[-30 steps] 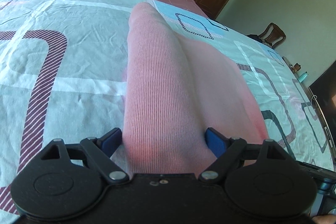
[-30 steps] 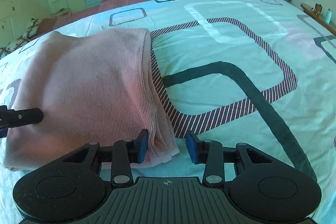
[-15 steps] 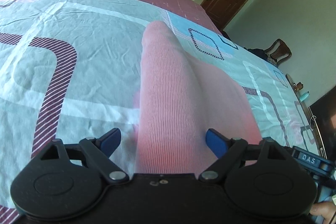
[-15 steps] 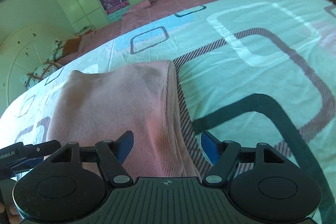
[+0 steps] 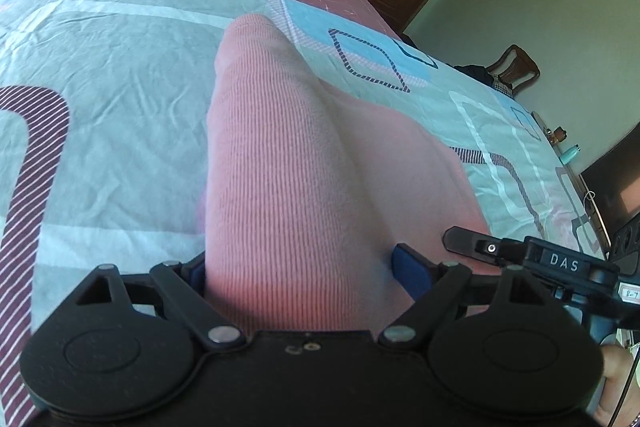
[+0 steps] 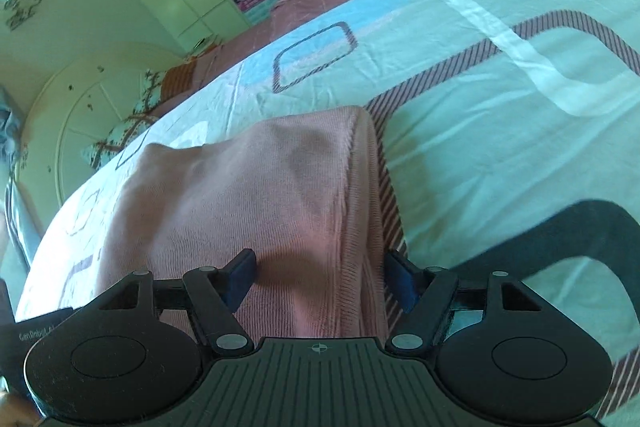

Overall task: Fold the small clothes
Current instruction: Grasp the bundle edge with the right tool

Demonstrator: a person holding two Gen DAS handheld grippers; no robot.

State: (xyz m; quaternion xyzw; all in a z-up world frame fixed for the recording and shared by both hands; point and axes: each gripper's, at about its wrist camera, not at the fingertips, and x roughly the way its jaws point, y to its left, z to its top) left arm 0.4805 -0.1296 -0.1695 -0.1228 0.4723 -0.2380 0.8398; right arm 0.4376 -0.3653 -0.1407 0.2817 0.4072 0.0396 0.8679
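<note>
The left gripper [image 5: 298,269] stands wide astride the pink garment [image 5: 288,163] on the bed [image 5: 100,67]; the right gripper [image 6: 320,277], also spread, straddles its edge, gripping nothing. The garment seems already folded over; a final fold or smoothing probably remains.

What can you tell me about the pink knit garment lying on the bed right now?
The pink garment is a fine-ribbed knit, folded into a thick, roughly rectangular bundle with a rounded folded edge along one side. It lies flat on the patterned bedsheet. The left gripper straddles one near end, its blue fingers spread either side. The right gripper straddles the other, fingers apart, not pinching. Which garment it is cannot be told.
</note>
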